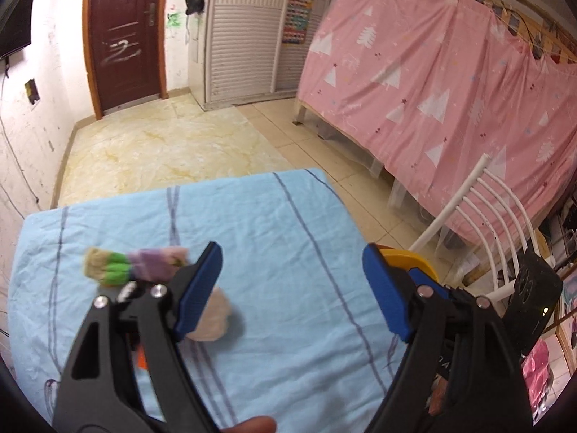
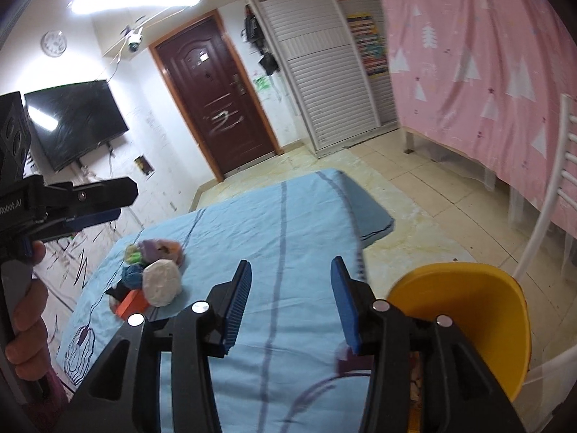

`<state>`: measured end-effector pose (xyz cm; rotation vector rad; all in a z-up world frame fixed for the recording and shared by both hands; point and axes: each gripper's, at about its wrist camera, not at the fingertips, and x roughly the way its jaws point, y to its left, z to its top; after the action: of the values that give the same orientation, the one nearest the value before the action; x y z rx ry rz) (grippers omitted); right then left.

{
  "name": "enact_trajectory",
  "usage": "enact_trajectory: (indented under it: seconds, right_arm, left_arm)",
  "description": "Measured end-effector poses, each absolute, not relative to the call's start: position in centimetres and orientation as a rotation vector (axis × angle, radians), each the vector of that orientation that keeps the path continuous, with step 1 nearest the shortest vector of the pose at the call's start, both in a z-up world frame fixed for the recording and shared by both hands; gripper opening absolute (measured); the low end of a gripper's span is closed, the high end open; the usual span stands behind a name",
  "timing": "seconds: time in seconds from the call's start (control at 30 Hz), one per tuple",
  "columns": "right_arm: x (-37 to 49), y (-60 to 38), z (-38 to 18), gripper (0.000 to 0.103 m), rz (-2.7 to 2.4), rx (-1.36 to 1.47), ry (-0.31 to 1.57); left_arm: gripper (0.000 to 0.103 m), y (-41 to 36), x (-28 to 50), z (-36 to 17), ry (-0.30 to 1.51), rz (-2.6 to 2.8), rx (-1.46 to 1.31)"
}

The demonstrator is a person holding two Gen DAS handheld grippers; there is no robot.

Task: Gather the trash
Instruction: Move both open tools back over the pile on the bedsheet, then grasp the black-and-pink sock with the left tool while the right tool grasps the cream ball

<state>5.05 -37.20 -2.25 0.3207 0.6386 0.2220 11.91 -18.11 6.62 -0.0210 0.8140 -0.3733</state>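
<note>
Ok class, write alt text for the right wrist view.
The right gripper hangs open and empty over a blue cloth, with a trash pile at left and a yellow bin at right. The left gripper shows at far left.

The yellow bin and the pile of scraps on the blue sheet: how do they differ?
The yellow bin is one smooth, single-coloured container standing off the sheet's right edge. The pile of scraps is several small multicoloured pieces lying on the blue sheet, towards its left. Neither is touched by a tool.

Brown door [image 2: 216, 108], white wardrobe [image 2: 324, 72], tiled floor [image 1: 173, 144]
</note>
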Motion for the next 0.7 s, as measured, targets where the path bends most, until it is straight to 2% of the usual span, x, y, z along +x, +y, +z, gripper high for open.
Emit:
enact_trajectory:
  seconds: [0.37, 0.7]
  right_arm:
    - [7.1, -30.2, -2.0, 0.042, 0.334, 0.219, 0.68]
    - [8.6, -25.3, -2.6, 0.042, 0.387, 0.141, 0.732]
  left_arm:
    - [0.078, -9.5, 12.4, 5.6, 0.809, -0.245, -0.032]
    - [0.078, -5.3, 12.2, 3.3, 0.85, -0.236, -0.036]
